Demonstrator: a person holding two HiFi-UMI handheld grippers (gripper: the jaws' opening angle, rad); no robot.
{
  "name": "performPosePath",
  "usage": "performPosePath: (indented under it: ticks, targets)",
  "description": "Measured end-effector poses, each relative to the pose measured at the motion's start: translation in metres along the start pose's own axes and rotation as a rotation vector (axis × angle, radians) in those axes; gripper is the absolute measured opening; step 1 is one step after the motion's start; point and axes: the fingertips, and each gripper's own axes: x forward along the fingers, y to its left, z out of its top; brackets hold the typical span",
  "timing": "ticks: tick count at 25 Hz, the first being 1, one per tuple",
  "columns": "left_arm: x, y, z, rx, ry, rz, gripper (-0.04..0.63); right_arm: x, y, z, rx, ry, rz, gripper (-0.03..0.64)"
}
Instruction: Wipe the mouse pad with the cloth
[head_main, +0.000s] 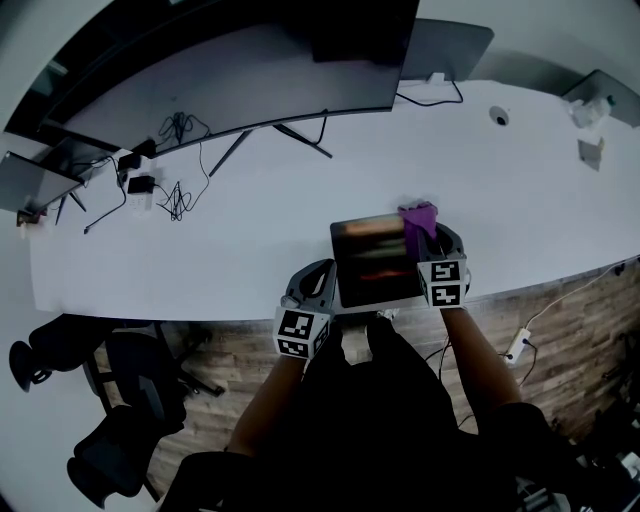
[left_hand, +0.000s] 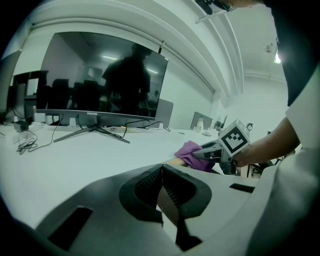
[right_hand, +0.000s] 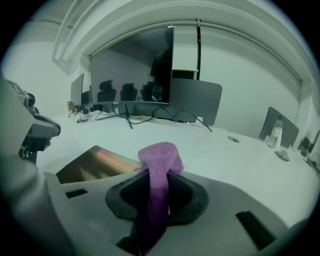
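The right hand-held gripper (right_hand: 159, 192) clamps the cloth (right_hand: 160, 159) at the far-right corner of the mouse pad (head_main: 372, 262), which spreads leftward. The left hand-held gripper (left_hand: 161, 192) pinches its near edge.

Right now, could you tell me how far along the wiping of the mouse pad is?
Done: the right gripper is shut on the purple cloth, and the left gripper clamps the mouse pad by its near left edge. In hand: the cloth sits at the pad's far right corner. Left: strokes across the rest of the pad.
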Motion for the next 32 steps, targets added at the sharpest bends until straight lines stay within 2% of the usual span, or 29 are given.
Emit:
performPosePath:
  ticks: [2, 7, 11, 18, 22, 32]
  targets:
    - [-0.005, 0.001, -0.001, -0.001, -0.004, -0.003, 0.021, -0.003, 0.002, 0.003, 0.029, -0.022, -0.006, 0.081]
    - [-0.014, 0.006, -0.003, 0.022, 0.01, -0.002, 0.021, -0.017, 0.013, 0.016, 0.024, -0.054, -0.02, 0.081]
    - [-0.021, 0.015, -0.01, 0.028, 0.042, 0.021, 0.021, -0.03, 0.033, 0.031, 0.056, -0.1, 0.007, 0.081]
    - [-0.031, 0.026, -0.013, 0.032, 0.043, 0.013, 0.021, -0.043, 0.073, 0.048, 0.085, -0.131, 0.051, 0.081]
    - [-0.035, 0.035, -0.019, 0.031, 0.062, 0.034, 0.021, -0.045, 0.091, 0.046, 0.136, -0.125, 0.057, 0.081]
    - [-0.049, 0.05, -0.03, 0.013, 0.069, 0.035, 0.021, -0.049, 0.152, 0.026, 0.109, -0.071, 0.146, 0.081]
